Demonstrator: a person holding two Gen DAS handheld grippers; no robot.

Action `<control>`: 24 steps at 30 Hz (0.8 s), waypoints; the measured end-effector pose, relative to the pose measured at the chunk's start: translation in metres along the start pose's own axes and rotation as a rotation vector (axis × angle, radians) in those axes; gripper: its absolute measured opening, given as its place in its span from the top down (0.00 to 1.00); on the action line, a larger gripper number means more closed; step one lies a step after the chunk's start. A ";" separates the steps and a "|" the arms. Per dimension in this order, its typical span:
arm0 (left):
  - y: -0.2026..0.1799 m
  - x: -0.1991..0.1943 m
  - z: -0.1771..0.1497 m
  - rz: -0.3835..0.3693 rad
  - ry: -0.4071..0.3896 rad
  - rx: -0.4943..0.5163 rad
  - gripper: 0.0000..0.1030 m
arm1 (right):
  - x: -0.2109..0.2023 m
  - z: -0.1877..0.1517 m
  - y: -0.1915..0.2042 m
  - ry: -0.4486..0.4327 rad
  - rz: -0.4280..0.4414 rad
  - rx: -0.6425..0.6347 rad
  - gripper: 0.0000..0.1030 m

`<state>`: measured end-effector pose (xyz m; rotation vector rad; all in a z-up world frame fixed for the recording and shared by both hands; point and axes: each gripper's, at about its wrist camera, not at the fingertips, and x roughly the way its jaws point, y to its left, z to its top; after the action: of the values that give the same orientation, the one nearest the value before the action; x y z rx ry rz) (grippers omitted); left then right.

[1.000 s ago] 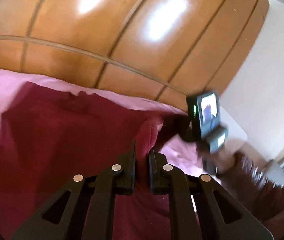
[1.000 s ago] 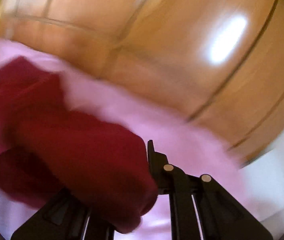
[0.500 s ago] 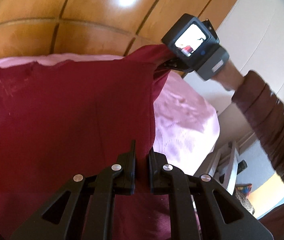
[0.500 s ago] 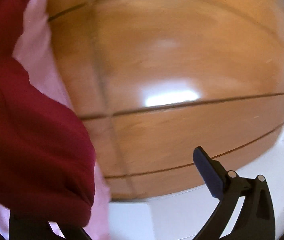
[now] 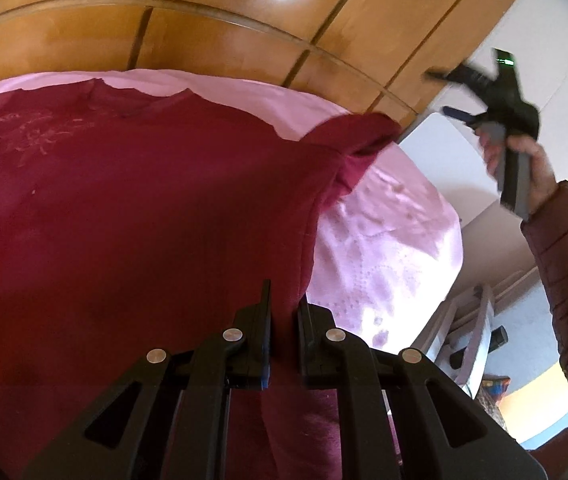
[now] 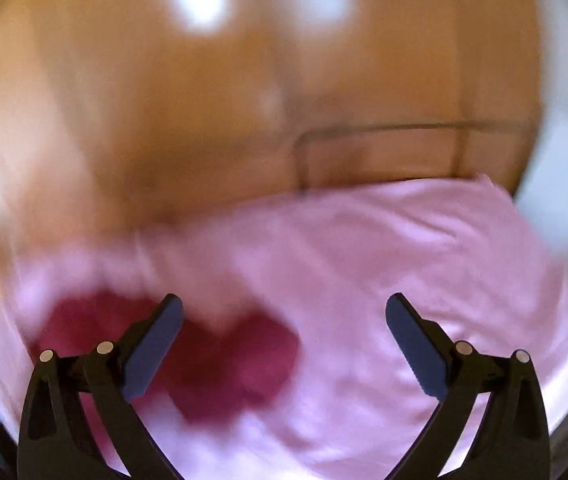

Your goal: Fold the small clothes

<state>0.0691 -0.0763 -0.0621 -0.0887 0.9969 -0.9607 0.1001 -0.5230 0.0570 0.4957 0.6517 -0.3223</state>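
Maroon top (image 5: 132, 208) released, right tongs (image 6: 284, 344) just sprung wide, empty

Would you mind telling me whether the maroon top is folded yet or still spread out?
Mostly spread: the maroon top lies flat on the pink bedspread, neckline showing; only its right sleeve is bunched.

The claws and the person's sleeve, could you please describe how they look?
Both the left claw and the right claw have black angular frames with silver rivets and blue pads. The right one has a grey handle. The sleeve is quilted maroon.
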 end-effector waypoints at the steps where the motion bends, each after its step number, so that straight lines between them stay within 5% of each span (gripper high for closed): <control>1: -0.001 0.000 0.000 0.003 -0.001 -0.001 0.92 | -0.007 0.007 -0.008 -0.037 -0.012 0.056 0.02; 4: 0.000 -0.003 0.001 0.010 -0.012 -0.005 0.92 | -0.002 0.003 -0.002 0.021 -0.074 -0.029 0.02; 6: -0.001 -0.001 0.000 0.011 -0.013 -0.011 0.92 | -0.005 -0.030 0.003 0.096 -0.076 -0.086 0.09; 8: -0.001 -0.001 -0.001 0.014 -0.011 -0.009 0.92 | 0.002 -0.068 0.009 0.169 -0.076 -0.157 0.35; 10: -0.001 -0.002 0.000 0.020 -0.012 -0.001 0.92 | 0.010 -0.126 0.007 0.261 -0.048 -0.186 0.46; 13: -0.001 -0.003 0.000 0.027 -0.014 0.001 0.92 | 0.034 -0.176 0.023 0.300 0.049 -0.206 0.44; 15: -0.001 -0.005 -0.001 0.038 -0.015 0.006 0.92 | 0.044 -0.193 0.040 0.288 0.098 -0.195 0.30; 19: -0.004 -0.009 0.000 0.054 -0.024 0.014 0.92 | 0.081 -0.206 0.074 0.273 0.090 -0.237 0.28; 21: -0.006 -0.010 0.000 0.058 -0.029 0.018 0.92 | 0.105 -0.215 0.086 0.308 -0.007 -0.308 0.50; 22: -0.007 -0.011 0.001 0.059 -0.031 0.020 0.92 | 0.118 -0.217 0.084 0.333 -0.037 -0.316 0.73; 24: -0.008 -0.012 0.000 0.060 -0.035 0.028 0.92 | 0.114 -0.218 0.074 0.323 -0.043 -0.306 0.94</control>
<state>0.0617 -0.0727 -0.0498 -0.0515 0.9490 -0.9147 0.1103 -0.3599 -0.1411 0.2406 1.0083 -0.1787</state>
